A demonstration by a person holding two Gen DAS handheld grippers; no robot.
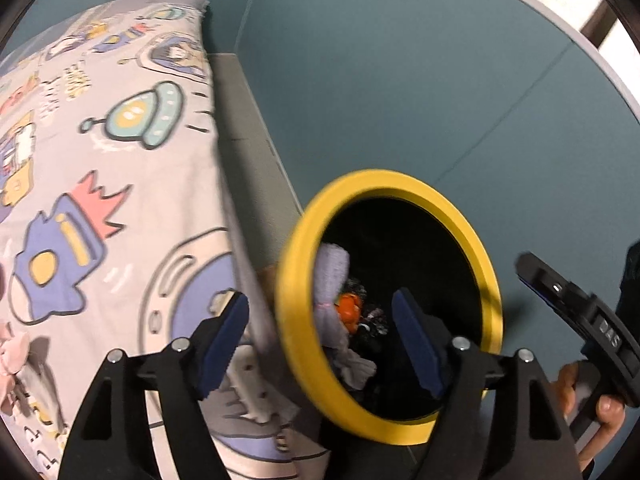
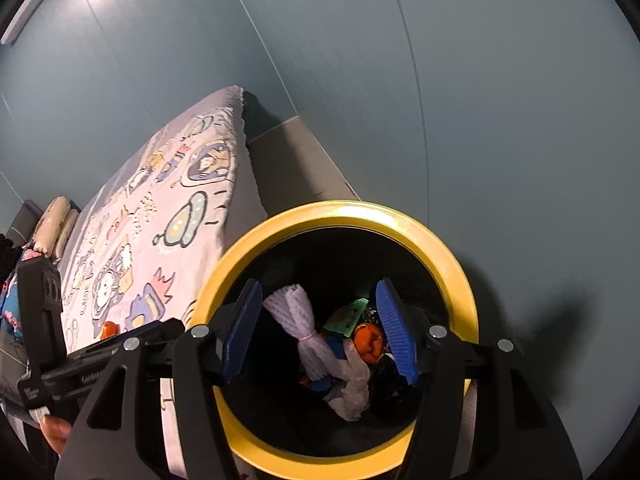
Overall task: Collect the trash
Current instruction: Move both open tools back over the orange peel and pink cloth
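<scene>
Both my left gripper (image 1: 320, 344) and right gripper (image 2: 318, 330) gape empty above the yellow-rimmed black round bin (image 2: 460, 276). The soft, light lilac knitted bundle (image 2: 298, 320) inside would squash easily; I'd pinch its tied waist.

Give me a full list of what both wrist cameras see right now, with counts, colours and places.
bin: one, black with a yellow rim, on the floor beside the bed
tied bundle: one, pale lilac, inside the bin
orange piece: one, orange, in the bin beside the bundle
green packet: one, green, in the bin, partly hidden
crumpled cloth: one, pinkish white, in the bin
bedspread: one, pale with cartoon spaceships, covering the bed
pillows: about two, cream, far end of the bed
floor: teal
left tool: one, black with blue pads, open, nothing held, at the bin rim
right tool: one, black with blue pads, open, nothing held, over the bin
hand: one, gripping the right tool's handle
</scene>
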